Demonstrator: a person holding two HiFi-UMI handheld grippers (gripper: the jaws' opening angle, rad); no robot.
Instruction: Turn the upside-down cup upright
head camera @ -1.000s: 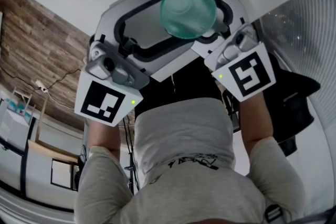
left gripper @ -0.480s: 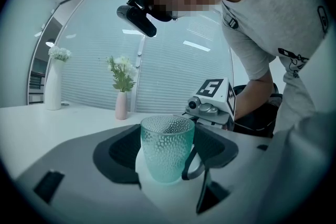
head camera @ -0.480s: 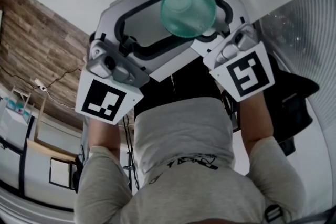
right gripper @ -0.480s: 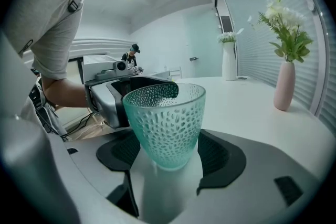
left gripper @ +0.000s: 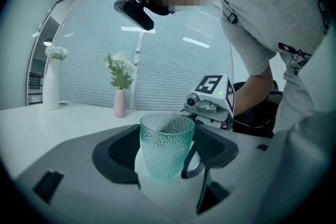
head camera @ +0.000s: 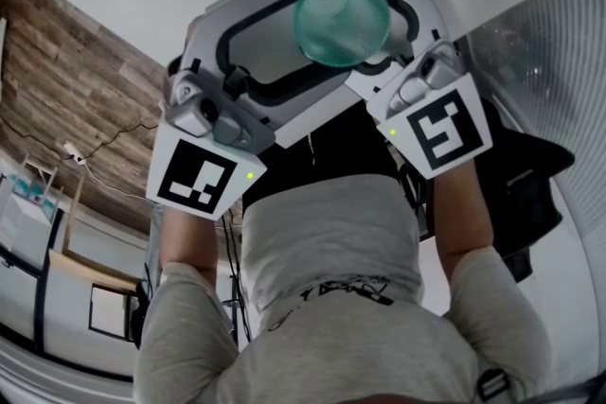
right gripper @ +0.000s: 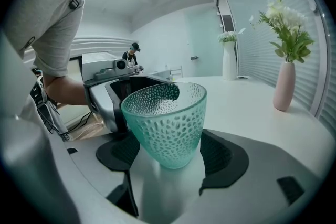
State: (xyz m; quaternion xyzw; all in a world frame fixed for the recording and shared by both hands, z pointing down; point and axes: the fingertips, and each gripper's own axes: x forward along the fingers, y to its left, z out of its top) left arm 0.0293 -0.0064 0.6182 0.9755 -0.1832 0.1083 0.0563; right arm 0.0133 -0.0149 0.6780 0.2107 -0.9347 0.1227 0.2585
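The cup [right gripper: 167,122], of green dimpled glass, is seen standing upright on the white table [right gripper: 252,105], its mouth turned upward and its narrower base set on the tabletop; in the head view it is seen from above [head camera: 341,19], near the table's edge and directly ahead of the person; it is flanked from both sides by the two tools, which are pointed toward each other across it. The left gripper [left gripper: 167,164] is held with its jaws spread wide, and the cup [left gripper: 167,145] is framed between their dark pads; a gap is visible on the left side, while on the right side contact cannot be judged, so nothing is shown to be clamped. The right gripper [right gripper: 170,166] is likewise held wide open, with the base of the cup placed between its pads and bare table visible on either side of it; nothing is gripped by it either. The right gripper's marker cube [left gripper: 212,85] is seen just behind the cup in the left gripper view. A pink vase [right gripper: 285,86] with flowers and a taller white vase [left gripper: 51,91] are placed farther back on the table, well apart from the cup.
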